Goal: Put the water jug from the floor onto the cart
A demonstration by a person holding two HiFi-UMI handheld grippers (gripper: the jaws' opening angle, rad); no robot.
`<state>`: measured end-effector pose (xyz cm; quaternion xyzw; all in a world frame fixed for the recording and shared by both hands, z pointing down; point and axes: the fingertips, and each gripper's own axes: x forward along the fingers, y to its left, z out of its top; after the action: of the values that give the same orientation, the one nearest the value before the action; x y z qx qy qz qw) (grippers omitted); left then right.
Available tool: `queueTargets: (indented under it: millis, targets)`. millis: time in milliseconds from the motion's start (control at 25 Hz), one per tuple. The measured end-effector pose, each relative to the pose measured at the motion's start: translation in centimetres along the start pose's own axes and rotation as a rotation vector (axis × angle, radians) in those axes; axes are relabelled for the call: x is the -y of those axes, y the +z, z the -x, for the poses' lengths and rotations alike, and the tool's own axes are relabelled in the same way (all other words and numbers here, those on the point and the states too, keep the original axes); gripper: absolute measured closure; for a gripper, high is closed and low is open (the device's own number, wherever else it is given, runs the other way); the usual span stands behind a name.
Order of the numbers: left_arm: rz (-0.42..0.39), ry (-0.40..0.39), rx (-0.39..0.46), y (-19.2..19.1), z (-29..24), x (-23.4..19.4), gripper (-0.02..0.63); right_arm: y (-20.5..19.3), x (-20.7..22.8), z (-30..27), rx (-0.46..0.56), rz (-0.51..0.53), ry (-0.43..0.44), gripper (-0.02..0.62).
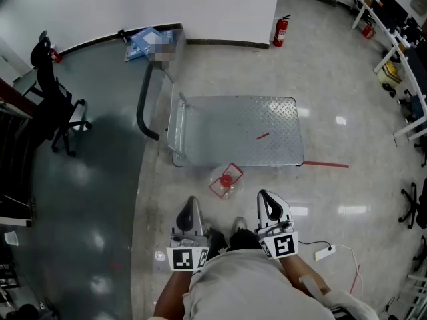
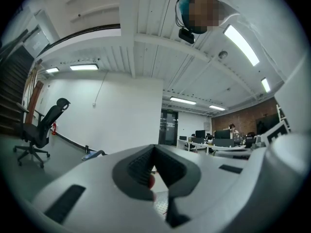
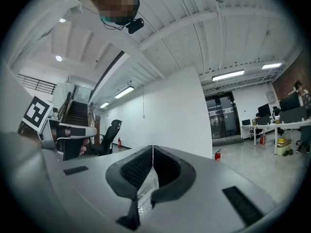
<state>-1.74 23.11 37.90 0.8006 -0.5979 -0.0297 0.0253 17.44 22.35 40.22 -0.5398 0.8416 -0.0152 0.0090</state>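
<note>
Head view: water jug, clear-walled with a red cap and red carrying frame, sits on the floor just beside the near edge of the cart. Its transparent outline is hard to trace. Farther from the cart, the left gripper and right gripper both have jaws closed together on nothing.
</note>
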Motion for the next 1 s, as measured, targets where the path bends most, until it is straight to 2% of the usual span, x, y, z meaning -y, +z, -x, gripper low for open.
queueTargets:
  millis: [320,600,800,920,1000]
  targets:
    - [0.005,-0.023,-0.006,-0.6,-3.1,-2.6,0.607,-1.4,0.0,-4.2,-0.028,-0.009,-0.006,0.583]
    - [0.02,-0.116,0.01,-0.3,-8.0,-5.9,0.607,-1.8,-0.2,-10.1,-0.03,0.019,-0.071,0.583]
    - [0.033,-0.18,-0.02,-1.0,-10.2,-7.1,0.607,-1.2,0.4,-13.2,-0.016,0.022,-0.12,0.583]
    - [0.052,-0.173,-0.026,-1.3,-11.1,-7.6,0.607,-2.6,1.0,-14.4,-0.054,0.013,-0.12,0.583]
    - [0.054,-0.164,-0.025,-1.3,-11.8,-7.9,0.607,-5.4,1.3,-15.3,-0.119,0.014,-0.109,0.583]
